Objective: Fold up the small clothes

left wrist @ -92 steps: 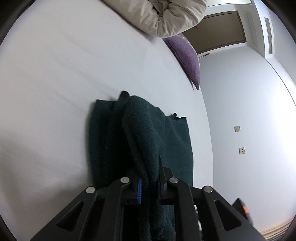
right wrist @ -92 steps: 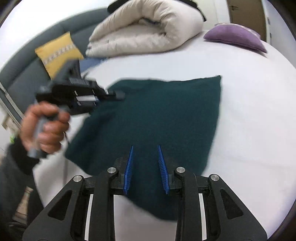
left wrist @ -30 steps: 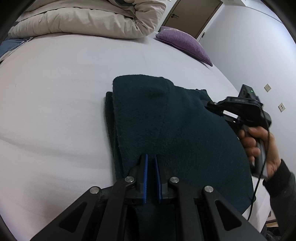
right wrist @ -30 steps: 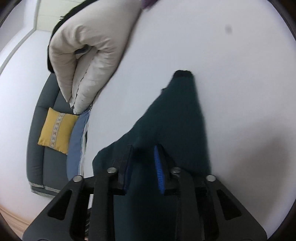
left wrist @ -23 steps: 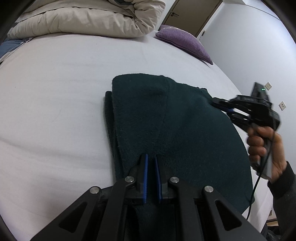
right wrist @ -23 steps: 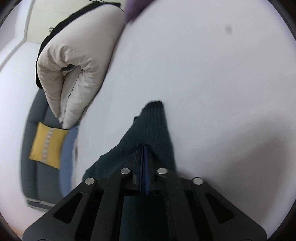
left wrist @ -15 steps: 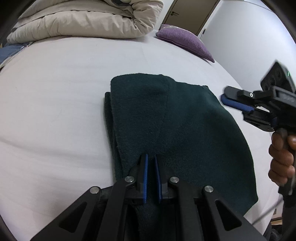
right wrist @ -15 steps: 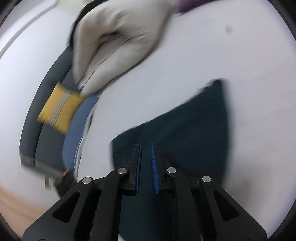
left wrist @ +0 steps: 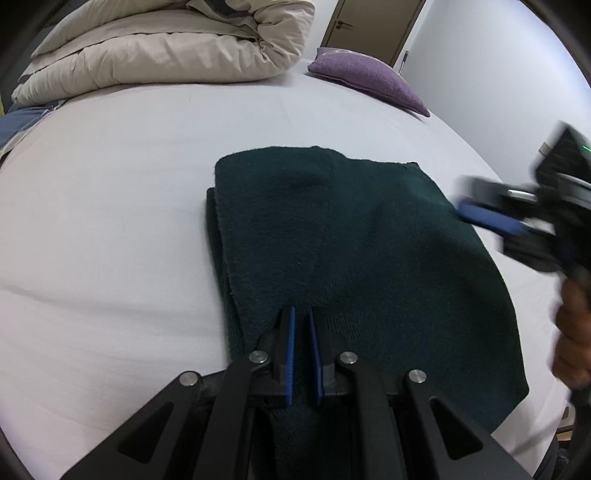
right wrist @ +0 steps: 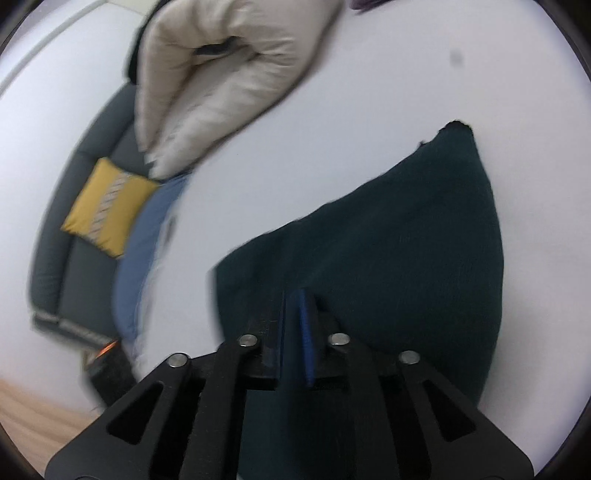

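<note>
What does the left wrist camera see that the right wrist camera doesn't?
Only the left wrist view shows the purple pillow, the door and the right hand-held gripper beside the garment. Only the right wrist view shows the grey sofa with its yellow cushion. Both show the dark green garment and the beige duvet.

place: bedroom | cues: bed (left wrist: 110, 184), rolled duvet (left wrist: 166, 48), purple pillow (left wrist: 369, 83)

- No text, label, brand, number or sign can be read in either view.
- The dark green knitted garment (left wrist: 354, 251) shows no legible tag.
- The yellow cushion (right wrist: 107, 212) carries only a pale woven band, blurred, not lettering.
</note>
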